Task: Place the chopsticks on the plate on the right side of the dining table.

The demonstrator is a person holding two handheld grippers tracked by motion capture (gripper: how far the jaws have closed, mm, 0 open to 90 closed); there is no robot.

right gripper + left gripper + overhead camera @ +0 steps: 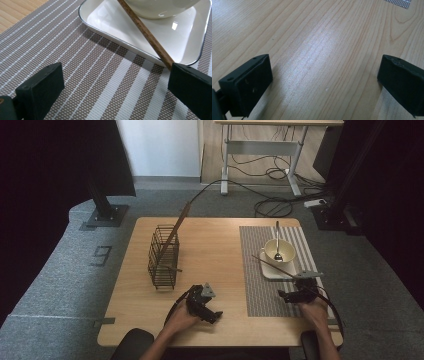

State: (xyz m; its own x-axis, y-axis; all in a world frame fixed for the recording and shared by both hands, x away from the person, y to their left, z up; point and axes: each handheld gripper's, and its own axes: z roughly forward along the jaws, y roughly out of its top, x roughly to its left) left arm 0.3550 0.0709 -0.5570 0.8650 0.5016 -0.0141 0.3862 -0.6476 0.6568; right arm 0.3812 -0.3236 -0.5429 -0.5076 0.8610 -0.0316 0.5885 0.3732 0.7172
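Observation:
A white bowl [285, 248] with a metal spoon [277, 237] in it sits on a square white plate [270, 270] on a striped placemat [260, 292]. A brown wooden chopstick [275, 266] lies slanted across the plate's near edge. In the right gripper view the chopstick [147, 35] runs down over the plate [107, 20] and under the bowl [160, 7]. Its low end meets the right-hand jaw. My right gripper [116, 75] [299, 289] stands open over the mat [87, 75], nothing between its pads. My left gripper [210, 309] [324, 72] is open just above bare wood [324, 37].
A dark wire basket [163, 256] stands on the left half of the table [215, 245], with a long wooden stick [176, 231] leaning out of it. Beyond the table are a desk frame [260, 150], cables on the carpet and dark stands at both sides.

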